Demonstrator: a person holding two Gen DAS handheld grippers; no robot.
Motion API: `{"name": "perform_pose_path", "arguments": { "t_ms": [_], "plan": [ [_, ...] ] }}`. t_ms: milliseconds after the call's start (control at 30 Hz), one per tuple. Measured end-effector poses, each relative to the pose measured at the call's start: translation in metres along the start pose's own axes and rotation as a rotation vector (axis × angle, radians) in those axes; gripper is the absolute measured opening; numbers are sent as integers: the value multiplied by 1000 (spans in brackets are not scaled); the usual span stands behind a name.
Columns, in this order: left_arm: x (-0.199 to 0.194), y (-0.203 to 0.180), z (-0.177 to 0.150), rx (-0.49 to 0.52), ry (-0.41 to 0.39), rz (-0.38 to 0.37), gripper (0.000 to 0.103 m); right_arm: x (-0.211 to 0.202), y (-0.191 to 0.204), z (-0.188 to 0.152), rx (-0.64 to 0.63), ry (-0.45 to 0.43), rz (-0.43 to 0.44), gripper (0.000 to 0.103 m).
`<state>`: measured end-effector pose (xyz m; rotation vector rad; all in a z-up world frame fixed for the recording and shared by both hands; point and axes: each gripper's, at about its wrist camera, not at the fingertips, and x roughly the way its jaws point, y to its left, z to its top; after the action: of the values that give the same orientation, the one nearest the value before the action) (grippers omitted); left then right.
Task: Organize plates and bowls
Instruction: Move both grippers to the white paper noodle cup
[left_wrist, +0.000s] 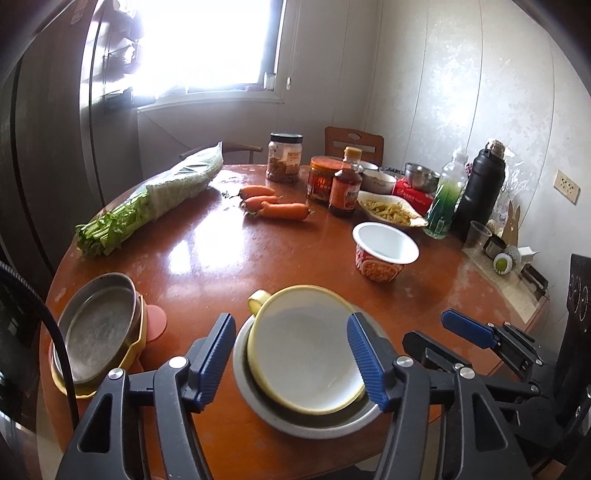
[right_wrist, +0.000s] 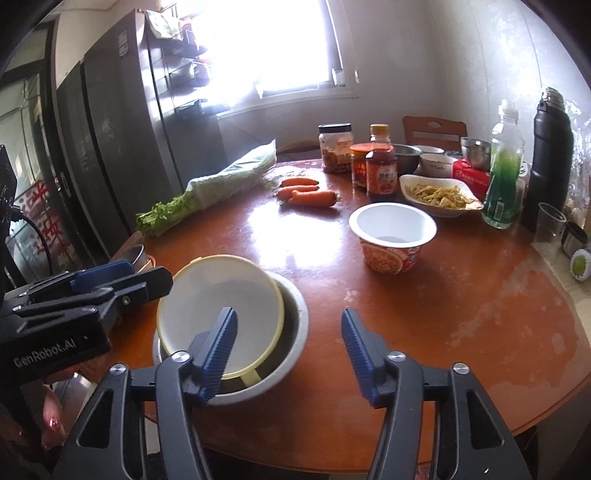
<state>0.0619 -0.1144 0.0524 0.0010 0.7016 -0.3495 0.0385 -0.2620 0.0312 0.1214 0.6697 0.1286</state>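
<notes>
A yellow-rimmed white bowl with a small handle sits tilted inside a steel bowl at the near edge of the round wooden table. My left gripper is open, its blue fingers on either side of the bowl, not touching. A steel plate lies on yellow and pink dishes at the left. My right gripper is open and empty, just right of the stacked bowls; it also shows in the left wrist view. An empty instant-noodle cup stands farther back.
Three carrots, bagged celery, jars and a sauce bottle, a dish of food, small bowls, a green bottle and a black flask crowd the far side. A fridge stands left.
</notes>
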Motion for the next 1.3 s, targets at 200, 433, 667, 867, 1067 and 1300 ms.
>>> {"name": "perform_pose_path", "arguments": {
  "t_ms": [200,433,667,867,1067,1300],
  "plan": [
    [6,-9,12,0,4,-2,65,-11,-24,5,54,-35,-22,66],
    [24,-28,30,20,19,-16,66,-10,-56,11,104,-40,-51,67],
    [52,-54,54,65,47,-8,66,2,-88,23,146,-25,-72,68],
    [86,-73,78,85,92,-12,70,22,-112,51,158,-13,-92,68],
    [129,-83,96,83,169,-24,70,53,-135,74,166,21,-99,68],
    [170,-86,109,72,245,-13,70,86,-152,83,160,79,-117,68]
  ]
}}
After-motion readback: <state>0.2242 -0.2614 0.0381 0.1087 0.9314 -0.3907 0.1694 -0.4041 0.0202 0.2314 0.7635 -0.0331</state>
